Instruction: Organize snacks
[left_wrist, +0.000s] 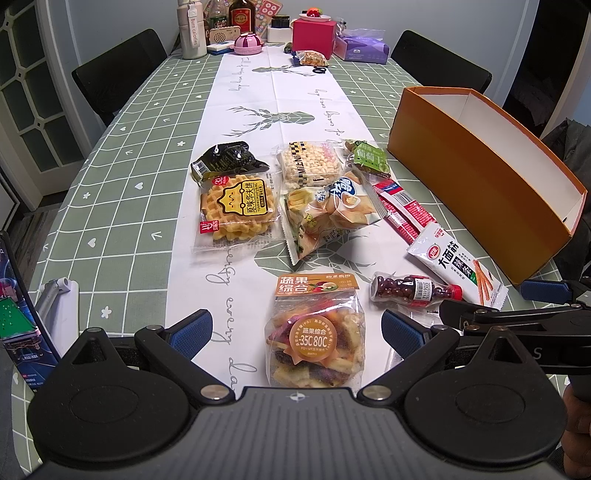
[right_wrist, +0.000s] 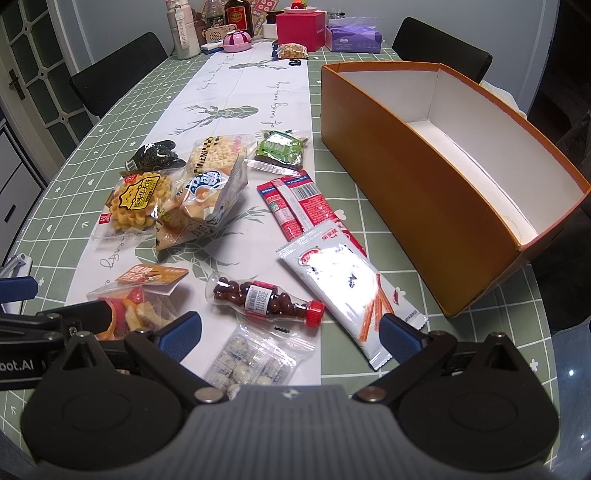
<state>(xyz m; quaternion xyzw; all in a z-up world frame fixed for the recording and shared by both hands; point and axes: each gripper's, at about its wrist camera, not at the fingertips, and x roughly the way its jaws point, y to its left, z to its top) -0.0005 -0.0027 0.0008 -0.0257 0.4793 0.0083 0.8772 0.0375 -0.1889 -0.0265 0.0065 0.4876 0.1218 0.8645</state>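
Orange box (right_wrist: 406, 177) w/ white inside, green-white grid tablecloth (left_wrist: 122, 155), blue fingers (right_wrist: 177, 332), red-capped bottle (right_wrist: 266, 299)

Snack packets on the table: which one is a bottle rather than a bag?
The small clear bottle with a red cap, lying on its side and filled with dark round sweets. Every other snack is a flat packet.

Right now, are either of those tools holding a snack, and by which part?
Nothing is held. The left tool and right tool are both open above snacks lying on the table.
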